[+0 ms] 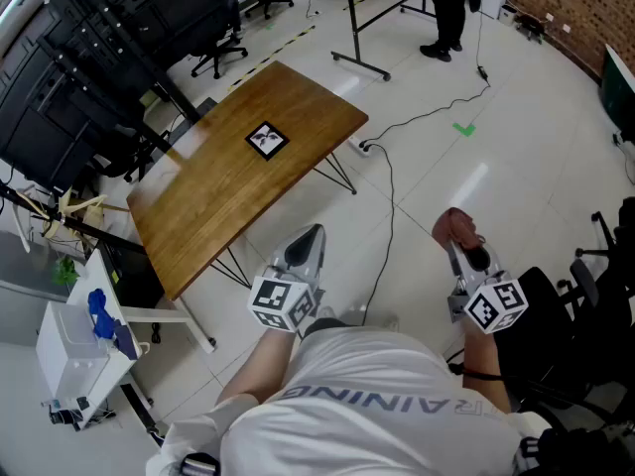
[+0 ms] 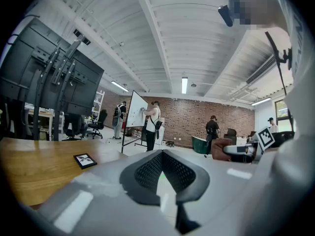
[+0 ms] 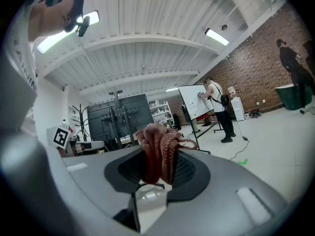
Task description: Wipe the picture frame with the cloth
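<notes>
A small black picture frame [image 1: 266,139] lies flat near the middle of the wooden table [image 1: 198,216]; in the left gripper view the picture frame [image 2: 84,160] shows at the left on the table [image 2: 29,173]. My left gripper [image 1: 310,234] [image 2: 162,152] hangs shut and empty off the table's near edge, short of the frame. My right gripper [image 1: 460,244] [image 3: 160,165] is held over the floor to the right, shut on a bunched reddish-brown cloth [image 1: 454,224] [image 3: 158,149]. The cloth [image 2: 219,149] is far from the frame.
A black screen rack [image 1: 99,58] stands behind the table's left side, and a white cart [image 1: 79,350] sits at the near left. A cable [image 1: 392,196] crosses the floor. Office chairs [image 1: 223,43], a whiteboard stand [image 1: 362,28] and a standing person [image 1: 446,13] are farther back.
</notes>
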Demonstrator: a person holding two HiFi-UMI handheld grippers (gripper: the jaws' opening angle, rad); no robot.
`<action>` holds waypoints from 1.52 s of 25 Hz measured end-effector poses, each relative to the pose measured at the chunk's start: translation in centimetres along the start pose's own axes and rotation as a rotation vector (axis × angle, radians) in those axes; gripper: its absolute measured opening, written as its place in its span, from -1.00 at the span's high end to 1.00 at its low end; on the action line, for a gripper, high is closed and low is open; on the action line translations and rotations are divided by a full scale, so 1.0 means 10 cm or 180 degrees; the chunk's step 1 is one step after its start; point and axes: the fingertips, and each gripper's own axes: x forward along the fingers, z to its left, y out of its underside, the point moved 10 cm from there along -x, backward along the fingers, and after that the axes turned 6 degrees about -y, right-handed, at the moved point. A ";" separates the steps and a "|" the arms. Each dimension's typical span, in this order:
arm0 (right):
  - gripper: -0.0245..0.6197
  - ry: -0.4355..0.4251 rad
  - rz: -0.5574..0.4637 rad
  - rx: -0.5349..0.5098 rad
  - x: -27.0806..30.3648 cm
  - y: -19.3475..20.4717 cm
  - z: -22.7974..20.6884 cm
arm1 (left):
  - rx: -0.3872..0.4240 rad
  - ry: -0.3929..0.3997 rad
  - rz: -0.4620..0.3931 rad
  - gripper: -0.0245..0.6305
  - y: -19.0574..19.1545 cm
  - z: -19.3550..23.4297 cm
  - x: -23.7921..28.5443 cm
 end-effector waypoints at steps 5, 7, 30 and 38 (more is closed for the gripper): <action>0.56 -0.0038 0.0024 0.0088 0.05 -0.04 -0.27 | -0.0014 -0.0042 -0.0059 0.91 -0.01 -0.15 0.13; 0.56 -0.0147 0.0068 0.0041 0.17 -0.05 -0.26 | -0.0023 -0.0097 -0.0059 0.91 -0.04 -0.08 0.17; 0.56 -0.0405 0.0411 -0.0179 2.91 -0.65 -0.65 | -0.0363 -0.0541 -0.0233 0.91 -0.45 1.97 1.58; 0.56 -0.0907 0.0726 -0.0306 4.00 -0.73 -0.48 | -0.0630 -0.1073 -0.0313 0.91 -0.35 2.57 1.43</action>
